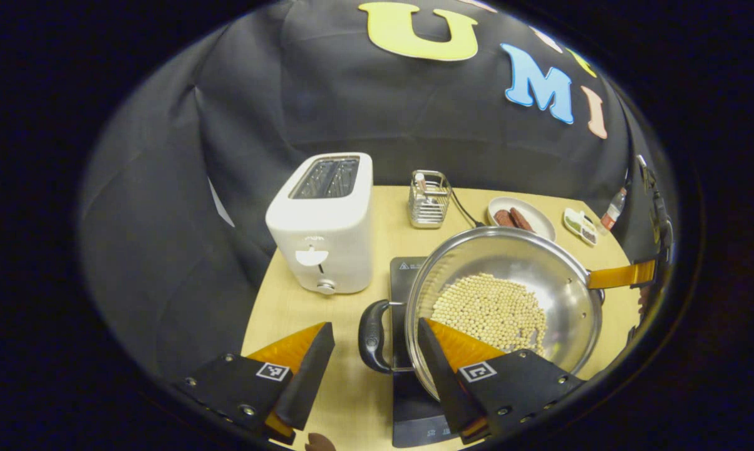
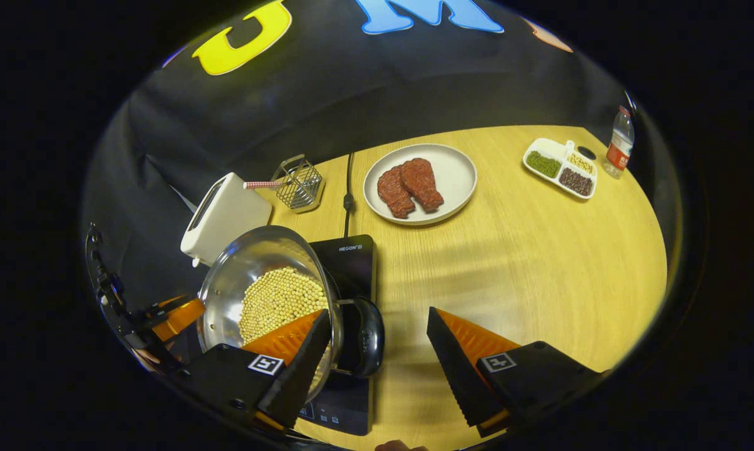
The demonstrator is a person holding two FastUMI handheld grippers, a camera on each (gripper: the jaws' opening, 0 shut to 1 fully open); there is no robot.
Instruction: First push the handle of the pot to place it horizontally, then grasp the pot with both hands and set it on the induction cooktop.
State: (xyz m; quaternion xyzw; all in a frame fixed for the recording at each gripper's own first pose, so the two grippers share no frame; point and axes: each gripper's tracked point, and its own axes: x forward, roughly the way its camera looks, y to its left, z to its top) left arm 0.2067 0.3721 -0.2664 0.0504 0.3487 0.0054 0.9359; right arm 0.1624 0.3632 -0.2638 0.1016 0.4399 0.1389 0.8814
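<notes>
Right gripper (image 2: 377, 351) fingers spread around the pot (image 2: 267, 300) handle (image 2: 367, 335), pot over the induction cooktop (image 2: 352, 263), plate of meat (image 2: 419, 183) behind on the tabletop (image 2: 527, 263)

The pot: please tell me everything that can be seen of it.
The pot is a round, shiny, steel-looking pan holding a heap of pale beans. A dark loop handle sticks out on each side. It sits over the black cooktop on the wooden table; whether it rests there or hangs is unclear. The left gripper and right gripper each stand open astride a handle, one finger inside the rim.
</notes>
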